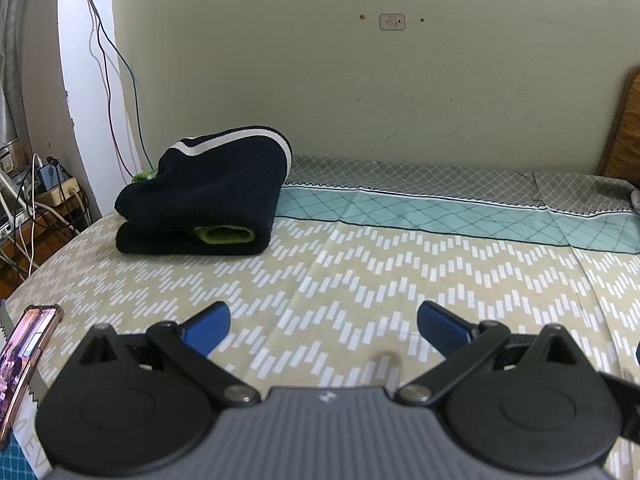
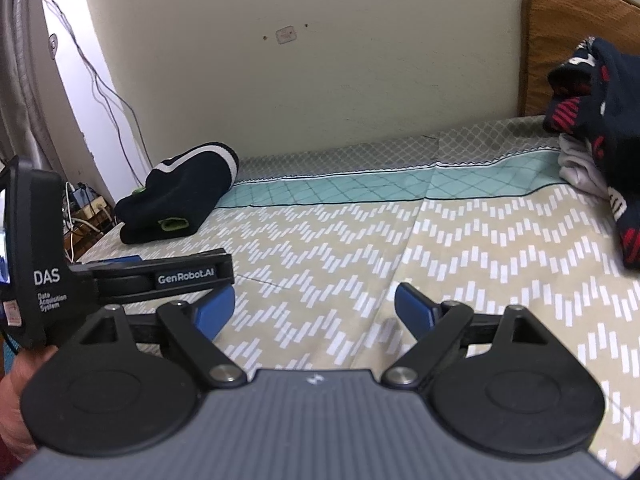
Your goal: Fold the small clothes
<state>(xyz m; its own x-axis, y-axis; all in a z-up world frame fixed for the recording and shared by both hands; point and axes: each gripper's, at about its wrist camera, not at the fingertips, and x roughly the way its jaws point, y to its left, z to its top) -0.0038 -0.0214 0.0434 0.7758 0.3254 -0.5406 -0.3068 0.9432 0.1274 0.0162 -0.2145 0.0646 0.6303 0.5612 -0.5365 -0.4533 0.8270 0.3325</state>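
Left claw: your left claw (image 1: 323,322) stands wide apart over the bed sheet (image 1: 360,280), its blue fingers (image 1: 208,330) holding nothing.
Right claw: your right claw (image 2: 314,310) is spread wide too, with nothing between its blue fingers (image 2: 414,312); the body of the left claw (image 2: 132,276) sits just to its left, lettered "DAS" and "GenRobot.AI".
Folded garment: ahead and to the left of both claws, well apart from them, a dark navy folded garment (image 1: 208,200) with a white stripe lies near the far left corner of the bed, close to the wall (image 1: 360,80). A green cuff (image 1: 226,236) shows at its front edge. In your right view the same folded garment (image 2: 180,192) lies ahead-left.
Unfolded clothes: ahead and far to the right of your right claw, a heap of dark clothes (image 2: 612,120) with red and white marks lies on the bed by the wooden headboard (image 2: 560,40), with a pale garment (image 2: 580,168) under it.
Bed: the sheet is beige with white zigzag dashes, with a teal band (image 1: 440,212) beyond it, ahead of the claws.
Phone: a phone (image 1: 24,356) with a lit screen stands at the bed's edge, just left of your left claw.
Cables: wires (image 1: 108,80) hang down the wall, far ahead-left.
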